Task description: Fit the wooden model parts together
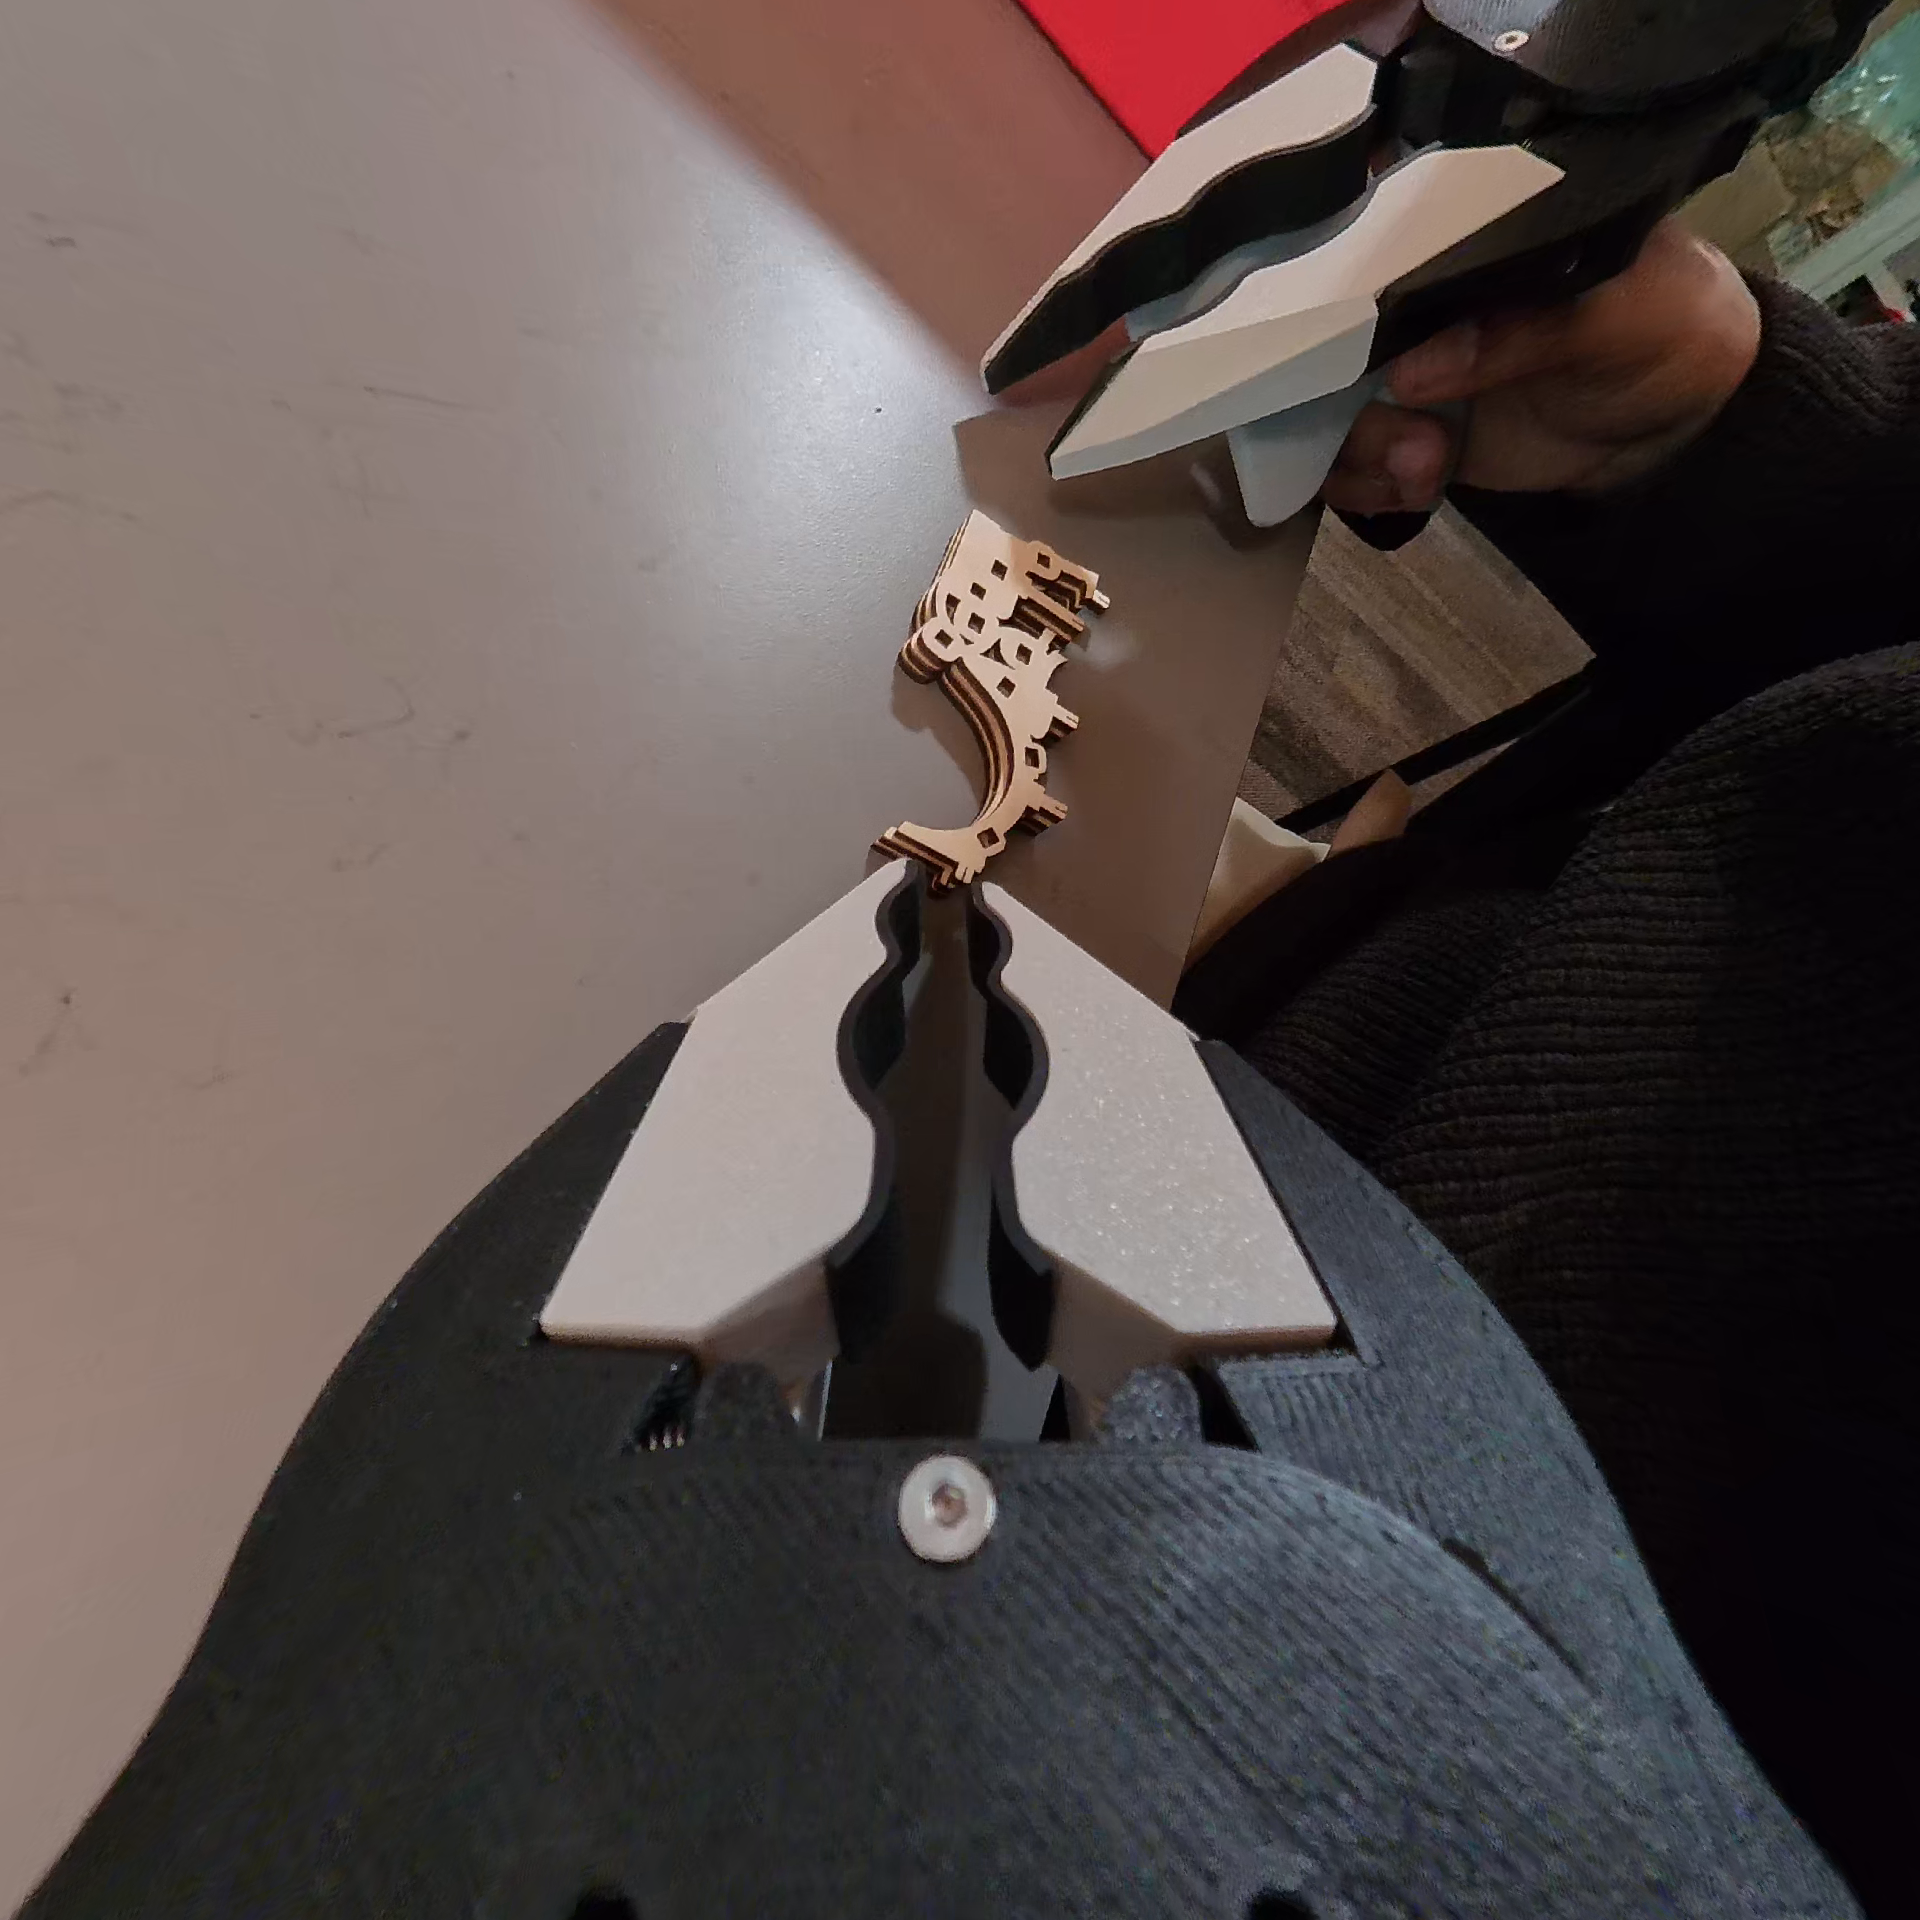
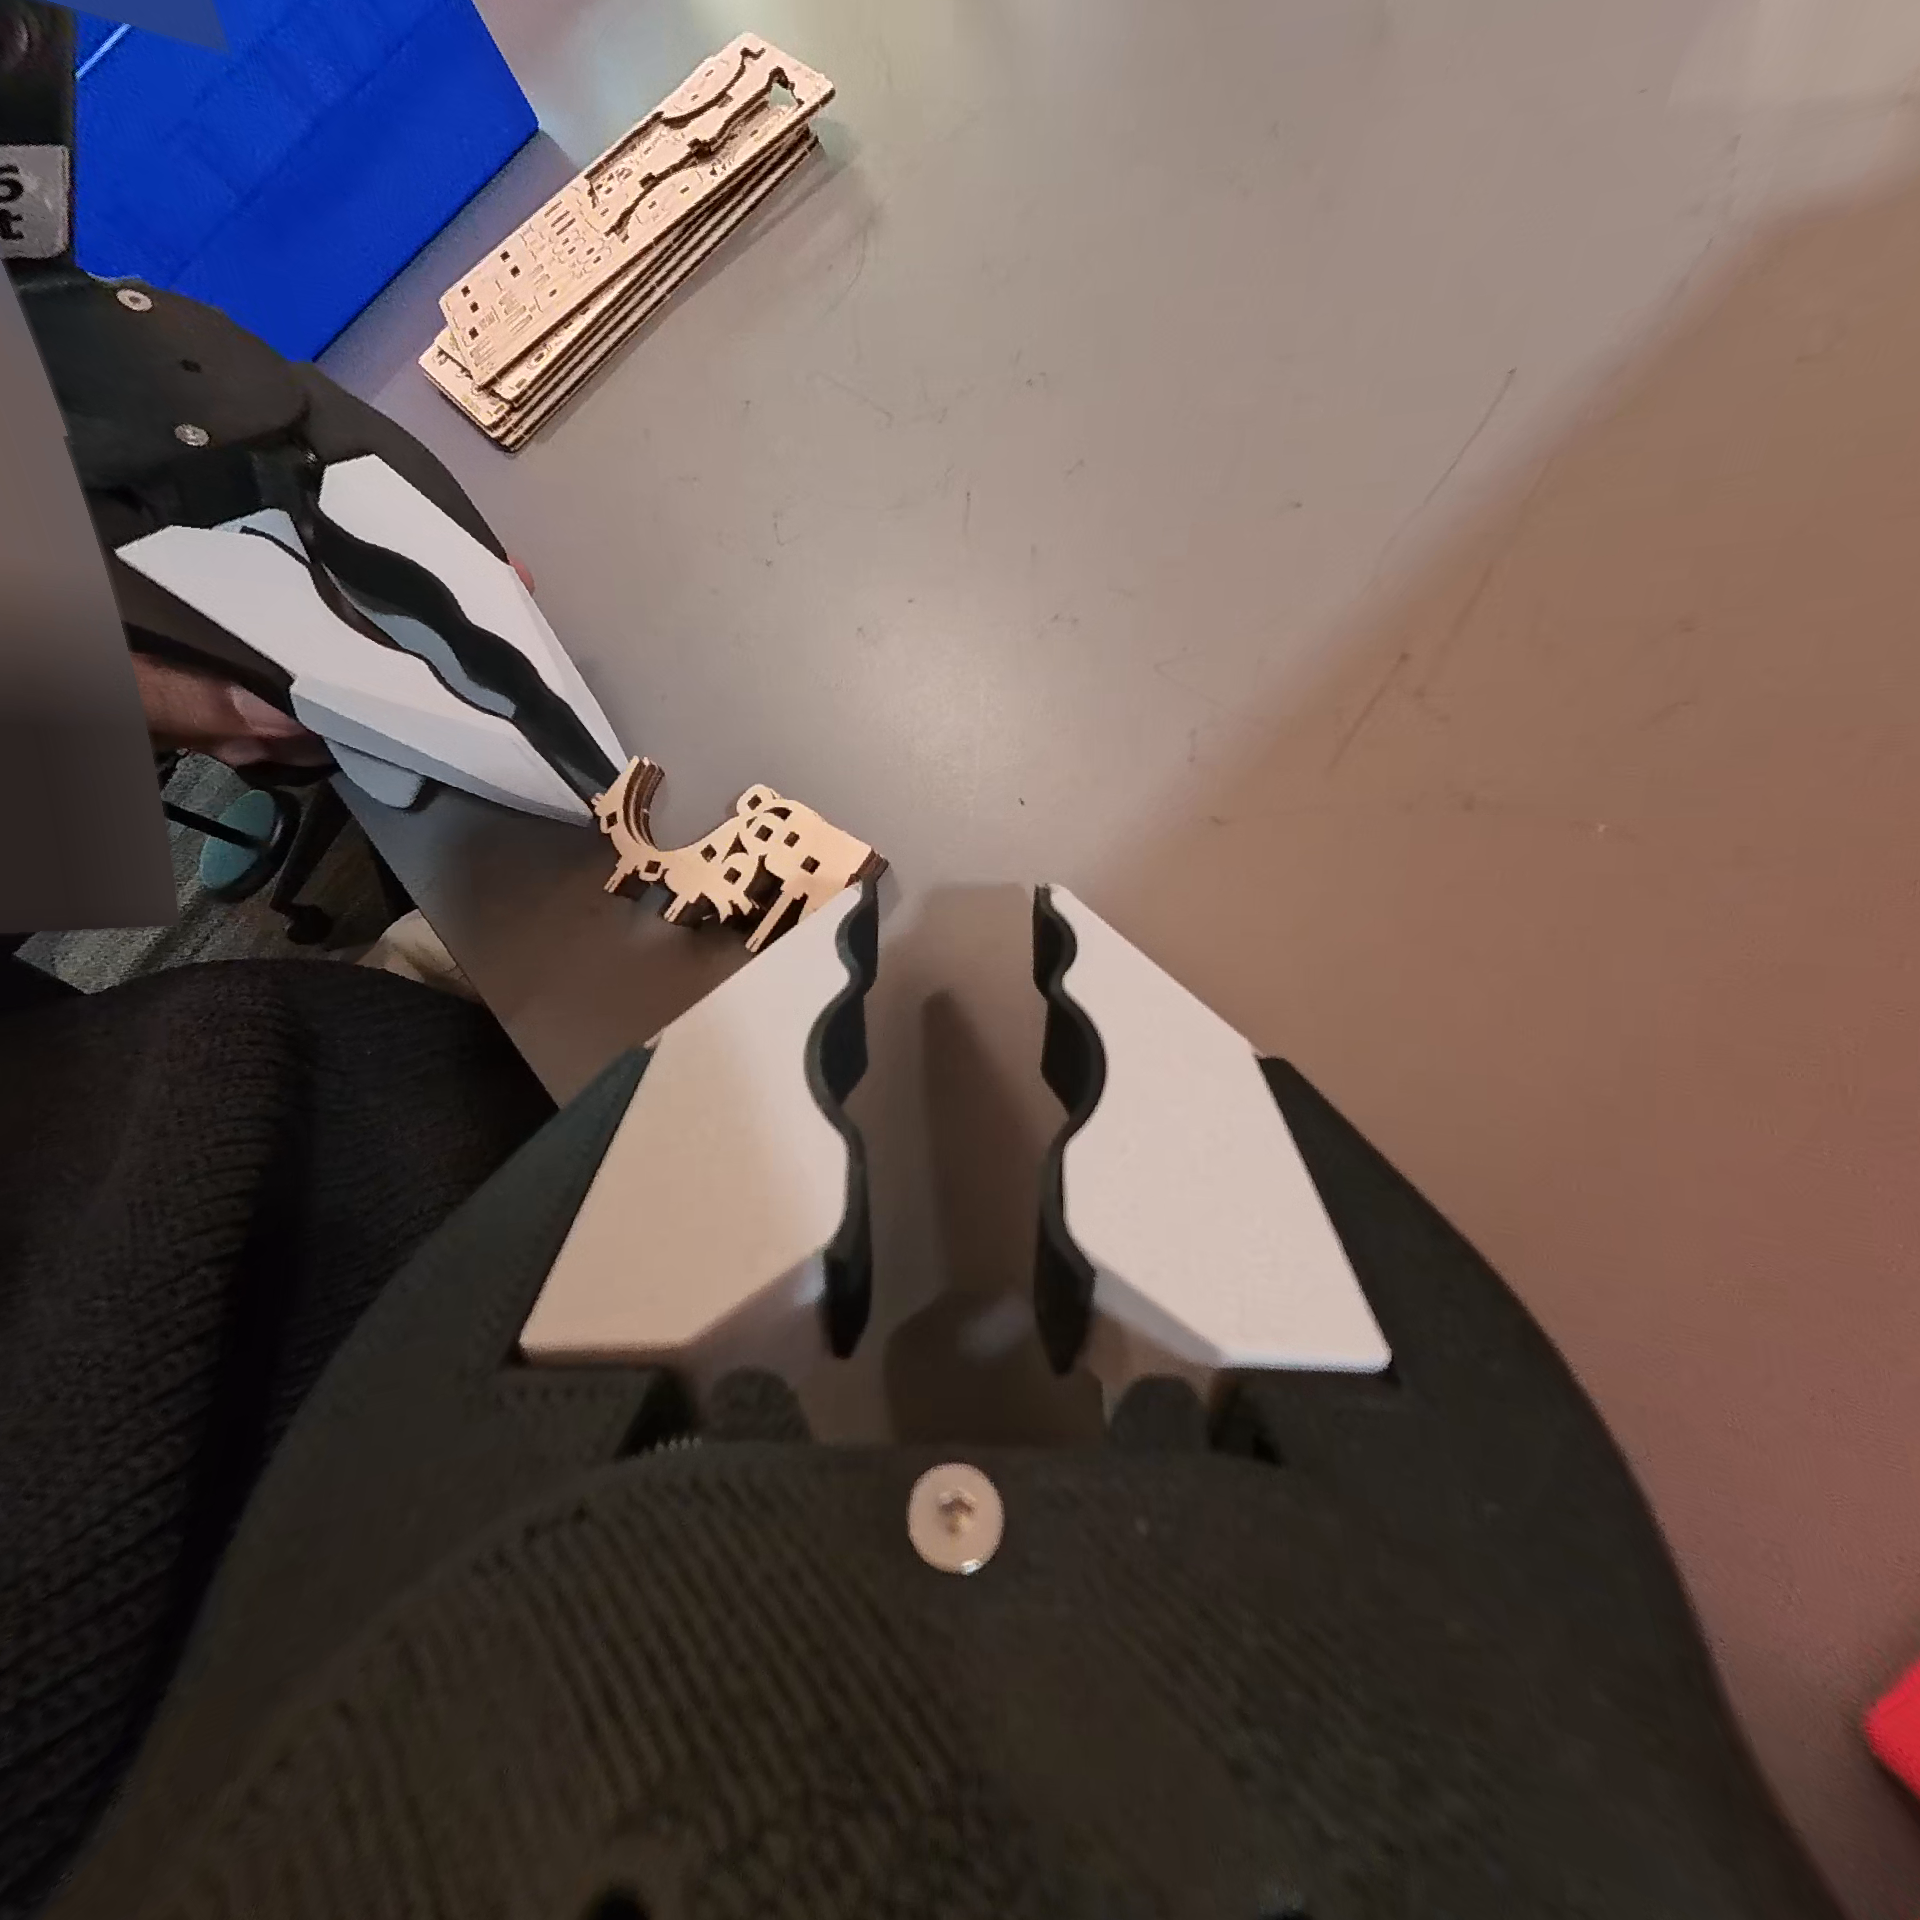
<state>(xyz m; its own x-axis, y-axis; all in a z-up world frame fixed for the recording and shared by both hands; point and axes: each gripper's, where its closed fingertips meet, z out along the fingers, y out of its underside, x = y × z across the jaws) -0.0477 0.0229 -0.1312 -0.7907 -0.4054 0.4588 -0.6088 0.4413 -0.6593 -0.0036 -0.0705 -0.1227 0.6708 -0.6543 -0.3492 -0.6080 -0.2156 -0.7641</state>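
Observation:
A wooden model [image 1: 992, 675] of several layered, laser-cut plywood pieces rests on the grey table [image 1: 416, 520] close to its edge. It has a blocky end with square holes and a curved, tail-like end. My left gripper [image 1: 940, 883] is shut on the curved end. In the right wrist view the left gripper [image 2: 603, 802] pinches that same end of the model [image 2: 748, 852]. My right gripper [image 2: 951, 894] is open and empty, its left fingertip [image 2: 857, 914] right beside the blocky end. In the left wrist view the right gripper [image 1: 1023, 421] hovers just beyond the model.
A stack of cut-out wooden sheets [image 2: 623, 239] lies farther back on the table [image 2: 1247, 520]. A blue box [image 2: 291, 177] stands behind it. A red object [image 1: 1143, 52] sits at the far edge. A person's hand [image 1: 1558, 395] and dark knit sleeve [image 1: 1662, 1039] are beside the table edge. Spacing between my two grippers at the tips: around 11 centimeters. My right tips are roughly 15 centimeters from the red object [image 1: 1143, 52].

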